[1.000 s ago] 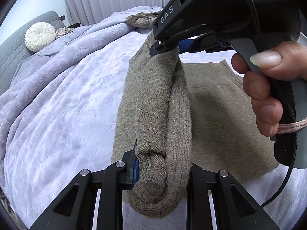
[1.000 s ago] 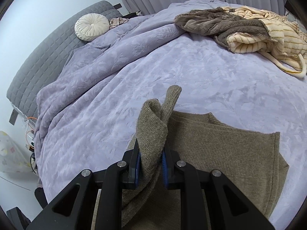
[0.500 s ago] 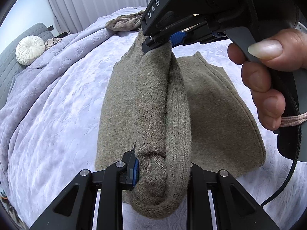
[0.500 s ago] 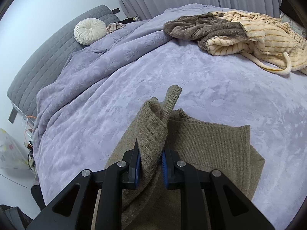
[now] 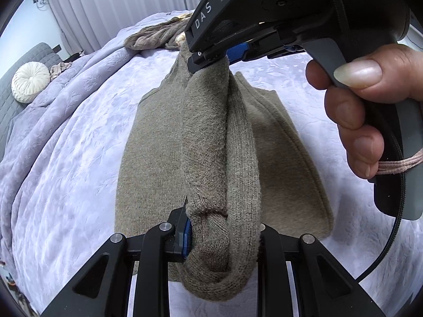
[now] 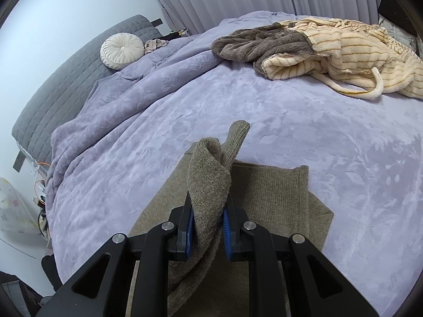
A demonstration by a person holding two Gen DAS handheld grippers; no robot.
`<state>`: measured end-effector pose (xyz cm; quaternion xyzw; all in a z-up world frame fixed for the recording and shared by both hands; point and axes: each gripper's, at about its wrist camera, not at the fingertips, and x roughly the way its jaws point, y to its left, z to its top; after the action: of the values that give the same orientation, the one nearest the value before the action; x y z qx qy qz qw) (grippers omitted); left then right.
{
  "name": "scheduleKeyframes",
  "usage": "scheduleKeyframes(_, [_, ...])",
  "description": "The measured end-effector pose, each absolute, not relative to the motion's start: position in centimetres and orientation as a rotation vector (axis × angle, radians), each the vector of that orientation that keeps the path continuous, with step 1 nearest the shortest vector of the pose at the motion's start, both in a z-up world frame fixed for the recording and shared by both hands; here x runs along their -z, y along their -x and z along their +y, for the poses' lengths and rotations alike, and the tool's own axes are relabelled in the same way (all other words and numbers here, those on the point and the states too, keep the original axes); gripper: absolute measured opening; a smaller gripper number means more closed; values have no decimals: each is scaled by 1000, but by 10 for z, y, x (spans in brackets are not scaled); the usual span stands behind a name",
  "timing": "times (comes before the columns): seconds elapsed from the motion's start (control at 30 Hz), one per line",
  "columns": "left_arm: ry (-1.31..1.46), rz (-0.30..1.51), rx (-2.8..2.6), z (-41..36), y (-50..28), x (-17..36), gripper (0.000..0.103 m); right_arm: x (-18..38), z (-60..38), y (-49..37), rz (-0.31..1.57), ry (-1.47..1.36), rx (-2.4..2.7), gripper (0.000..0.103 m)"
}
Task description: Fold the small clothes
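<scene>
Both grippers are clamped on one edge of the olive-brown knitted garment (image 5: 219, 137). Between the blue pads of the left gripper (image 5: 223, 237) a thick rolled bunch of knit is held, and a thinner bunch is pinched by the right gripper (image 6: 207, 224), which is seen ahead of and above the left one, gripped by a hand (image 5: 362, 105). The edge is lifted and stretched between the two, probably so that it can be carried over the rest and laid down as one straight fold. Below and ahead of the grippers, the rest of the garment is spread flat on the lilac bedspread (image 6: 264, 111). It looks soft, finely ribbed and already doubled. Far ahead of the right gripper, a striped fleece pile (image 6: 330, 50) is left aside.
</scene>
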<state>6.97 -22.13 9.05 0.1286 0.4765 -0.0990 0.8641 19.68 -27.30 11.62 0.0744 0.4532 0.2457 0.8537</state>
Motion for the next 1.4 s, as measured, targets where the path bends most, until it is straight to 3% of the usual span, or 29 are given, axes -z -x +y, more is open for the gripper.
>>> scheduleKeyframes(0.83, [-342,1047,229,-229,-101,-67,25,-81,-334,-198,962,-261,-491,19])
scheduleKeyframes(1.4, [-390,1042,236,-263,-79,-49,26,-47,-354,-199,1010,-312,-473,20])
